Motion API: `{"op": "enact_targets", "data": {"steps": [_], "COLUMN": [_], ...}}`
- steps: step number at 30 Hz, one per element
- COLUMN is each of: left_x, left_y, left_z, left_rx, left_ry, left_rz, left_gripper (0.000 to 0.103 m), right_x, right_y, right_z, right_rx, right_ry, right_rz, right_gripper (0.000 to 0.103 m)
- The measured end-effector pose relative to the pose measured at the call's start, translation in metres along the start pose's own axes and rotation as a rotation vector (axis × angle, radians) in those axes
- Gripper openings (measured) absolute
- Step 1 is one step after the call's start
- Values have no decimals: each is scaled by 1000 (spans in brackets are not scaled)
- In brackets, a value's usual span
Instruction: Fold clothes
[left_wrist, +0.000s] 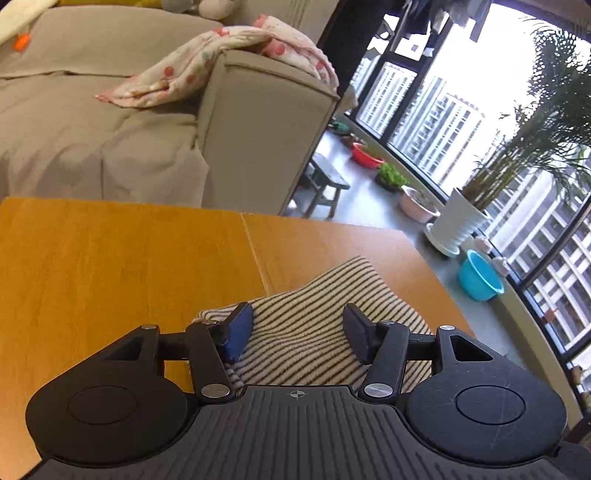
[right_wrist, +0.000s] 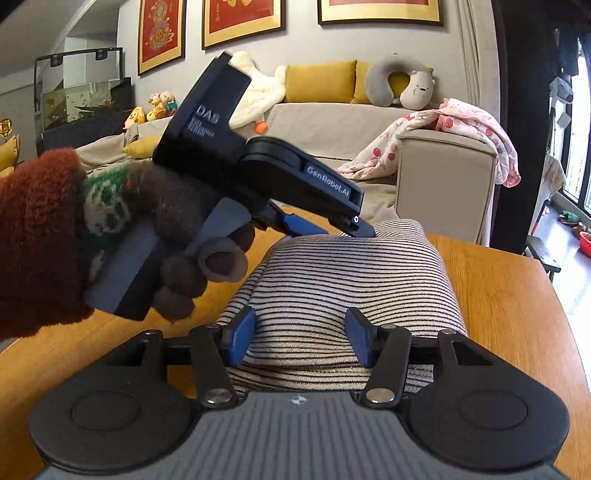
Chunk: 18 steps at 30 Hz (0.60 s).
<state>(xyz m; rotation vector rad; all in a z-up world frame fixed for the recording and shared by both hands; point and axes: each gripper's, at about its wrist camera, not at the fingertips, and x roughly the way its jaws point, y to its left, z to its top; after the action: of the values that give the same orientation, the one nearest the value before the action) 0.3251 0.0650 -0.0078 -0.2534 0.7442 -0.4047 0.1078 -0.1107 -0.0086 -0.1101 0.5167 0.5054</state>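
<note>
A black-and-cream striped garment (right_wrist: 354, 273) lies folded into a thick bundle on the orange wooden table (right_wrist: 509, 317). My right gripper (right_wrist: 300, 334) is at its near edge. The blue pads (right_wrist: 240, 338) press into a raised ridge of striped cloth that fills the gap between them. My left gripper (left_wrist: 298, 328) hangs over the bundle's far left corner (left_wrist: 306, 295). Its jaws are opening, and the pads (left_wrist: 240, 330) stand apart with cloth below them, not pinched. In the right wrist view a hand in a brown fuzzy glove (right_wrist: 184, 229) holds the left gripper (right_wrist: 332, 230) at the bundle's far edge.
A beige sofa (left_wrist: 92, 122) with a pink dotted blanket (left_wrist: 207, 70) over its armrest stands beyond the table. To the right are a wooden stool (left_wrist: 325, 184), potted plants (left_wrist: 461, 218), and red (left_wrist: 365, 155) and blue basins (left_wrist: 478, 277) along the window. The table's right edge (left_wrist: 439, 280) is close to the cloth.
</note>
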Motion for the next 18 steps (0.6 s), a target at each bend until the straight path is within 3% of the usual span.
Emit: {"op": "enact_targets", "data": {"steps": [2,4,5,8,10,12,14,15,18], "left_x": [-23,-48,-58,-68,-62,-52,-46,-45,-43], "left_y": [-6,-11,-14,-18,-17,-14,-8,-5,-3], "left_z": [-3,-11,-17,-36,-47,-55,-60,-61,-61], "left_rx": [-14,-29,-30,-48,-74,-72,-88,-97,-77], "left_ry": [-47,-86,-89,-32,29,64,78,77,74], "left_rz": [22,25,21,-21,-52,-34,-47,-61,-77], "left_gripper": [66,88,89,89,83,74,75,74,74], "right_x": [-1,-2,-2,0,1,-6,-18,-24,-44], "right_y": [-1,0,0,2,1,-7,-18,-24,-52], "right_z": [0,-2,-2,-2,-1,-2,-4,-6,-1], "right_rx": [-3,-4,-5,-11,-13,2,27,40,120], "right_ry": [2,-2,-4,-6,-7,-14,-24,-30,-63], "right_rz": [6,6,4,-1,3,32,78,100,128], "right_gripper": [54,54,55,55,56,56,67,81,85]}}
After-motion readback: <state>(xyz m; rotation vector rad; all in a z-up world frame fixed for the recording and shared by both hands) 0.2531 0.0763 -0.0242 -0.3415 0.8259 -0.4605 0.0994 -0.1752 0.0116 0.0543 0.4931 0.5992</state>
